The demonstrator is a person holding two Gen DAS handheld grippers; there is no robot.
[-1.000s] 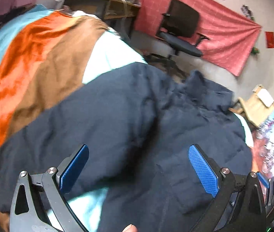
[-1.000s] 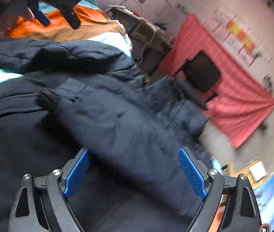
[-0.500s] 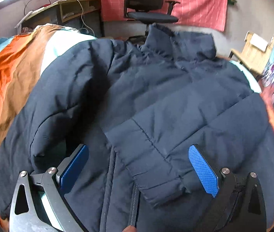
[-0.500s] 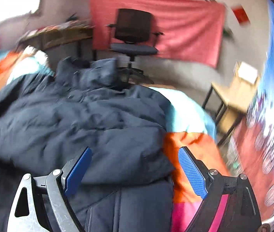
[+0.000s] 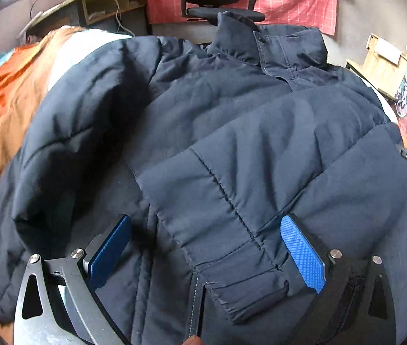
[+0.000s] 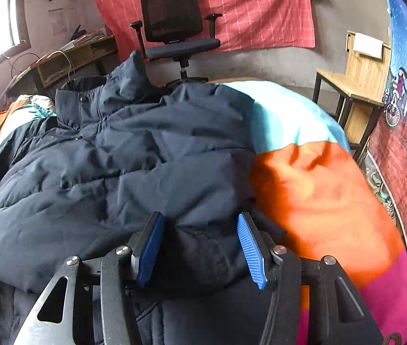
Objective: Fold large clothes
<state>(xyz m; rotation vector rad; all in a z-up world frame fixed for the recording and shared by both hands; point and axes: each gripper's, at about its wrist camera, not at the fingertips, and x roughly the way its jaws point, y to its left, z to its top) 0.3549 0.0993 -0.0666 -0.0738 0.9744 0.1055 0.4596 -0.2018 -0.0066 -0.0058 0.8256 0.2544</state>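
A dark navy padded jacket lies front-up on a striped bed cover, collar toward the far end. One sleeve is folded across its chest, cuff near me. My left gripper is open and hovers over that cuff, jaws wide on either side. In the right wrist view the jacket fills the left and middle. My right gripper has its jaws partly closed around a bulge of the jacket's right edge, the pads close to the fabric.
The bed cover has orange, teal, brown and pink stripes. A black office chair stands beyond the bed before a red cloth on the wall. A wooden desk is far left, a wooden stand far right.
Both cameras have swung to face the jacket head-on. The right gripper's jaws have narrowed from wide open around the jacket's right edge. The left gripper has dropped closer over the folded sleeve cuff.
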